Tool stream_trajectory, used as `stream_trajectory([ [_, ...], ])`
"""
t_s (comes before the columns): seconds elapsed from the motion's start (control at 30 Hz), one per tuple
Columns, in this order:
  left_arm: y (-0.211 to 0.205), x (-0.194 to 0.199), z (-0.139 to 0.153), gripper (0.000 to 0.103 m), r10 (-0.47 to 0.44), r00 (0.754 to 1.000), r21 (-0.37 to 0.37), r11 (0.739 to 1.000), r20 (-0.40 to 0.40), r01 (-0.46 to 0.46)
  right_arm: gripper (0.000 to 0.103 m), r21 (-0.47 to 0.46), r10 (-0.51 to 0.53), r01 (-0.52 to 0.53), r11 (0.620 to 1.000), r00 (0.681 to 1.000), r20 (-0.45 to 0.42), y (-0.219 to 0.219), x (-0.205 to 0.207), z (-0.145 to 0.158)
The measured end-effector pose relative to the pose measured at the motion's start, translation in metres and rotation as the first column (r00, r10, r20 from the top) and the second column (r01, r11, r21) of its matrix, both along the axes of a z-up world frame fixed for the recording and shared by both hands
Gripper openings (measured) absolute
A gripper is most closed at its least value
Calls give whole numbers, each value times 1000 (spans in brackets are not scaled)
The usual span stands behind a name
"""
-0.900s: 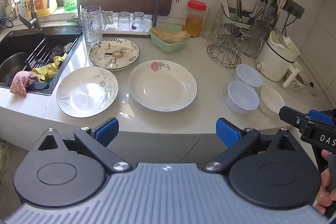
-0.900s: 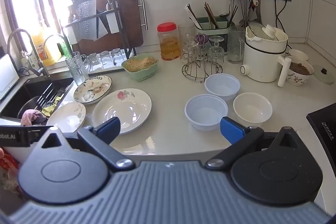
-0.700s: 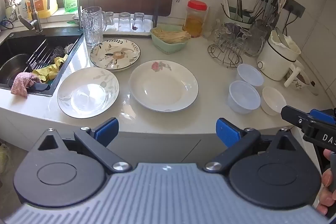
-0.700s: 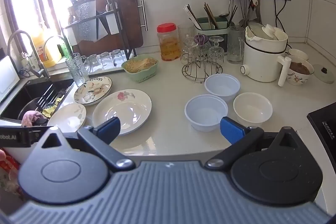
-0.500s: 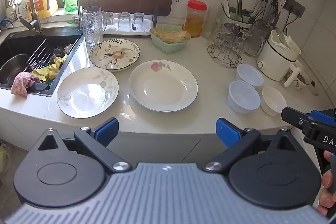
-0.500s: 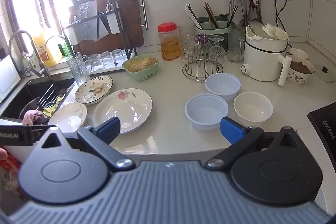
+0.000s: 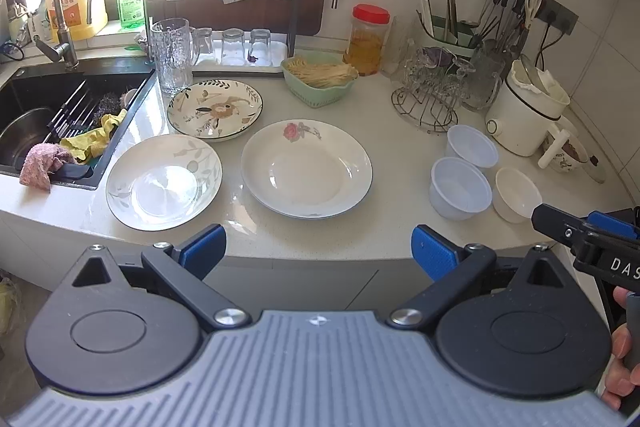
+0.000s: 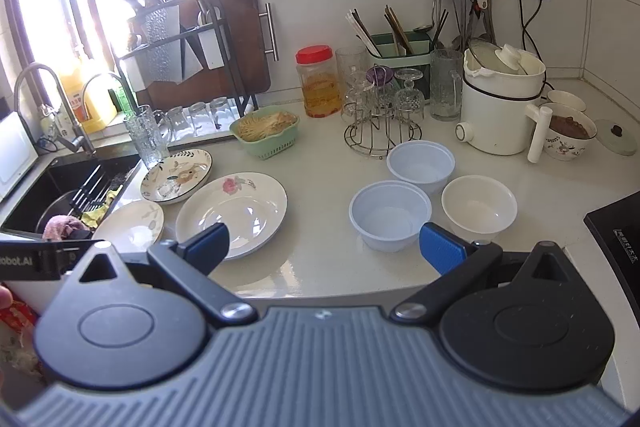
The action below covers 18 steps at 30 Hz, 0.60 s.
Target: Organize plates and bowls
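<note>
Three plates (image 7: pixel 306 169) lie on the bench (image 7: pixel 392 235) by the sink (image 7: pixel 44 115); three bowls (image 8: pixel 390 215) cluster right, touching or nearly so. Risks: glazed rims slipping from a pinch, a bowl nudging its neighbours, front plate near the edge. Left gripper (image 7: pixel 318 253) and right gripper (image 8: pixel 324 245): jaws wide, empty, short of the bench.
</note>
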State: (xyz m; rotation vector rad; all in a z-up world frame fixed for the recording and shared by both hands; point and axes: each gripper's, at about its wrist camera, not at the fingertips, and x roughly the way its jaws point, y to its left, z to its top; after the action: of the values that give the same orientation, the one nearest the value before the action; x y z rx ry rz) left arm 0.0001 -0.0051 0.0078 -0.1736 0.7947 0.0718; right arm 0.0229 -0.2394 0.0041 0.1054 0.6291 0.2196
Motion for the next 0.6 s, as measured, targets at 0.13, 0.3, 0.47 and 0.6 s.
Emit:
stream_trajectory([
  [0.13, -3, -1, 6, 101, 4, 1000, 14, 1000, 6, -4, 103, 10, 1, -1, 1000, 1000, 0, 1, 1, 0],
  [0.3, -2, -3, 10, 101, 18, 1000, 12, 1000, 23, -18, 103, 13, 9, -9, 1000, 1000, 12, 0, 1, 3],
  [0.47, -5, -8, 12, 101, 28, 999, 10, 1000, 35, -29, 103, 18, 20, -20, 1000, 1000, 17, -5, 2, 5],
  [0.6, -7, -11, 12, 101, 28, 999, 16, 999, 38, -29, 103, 15, 29, -29, 999, 999, 17, -5, 2, 6],
])
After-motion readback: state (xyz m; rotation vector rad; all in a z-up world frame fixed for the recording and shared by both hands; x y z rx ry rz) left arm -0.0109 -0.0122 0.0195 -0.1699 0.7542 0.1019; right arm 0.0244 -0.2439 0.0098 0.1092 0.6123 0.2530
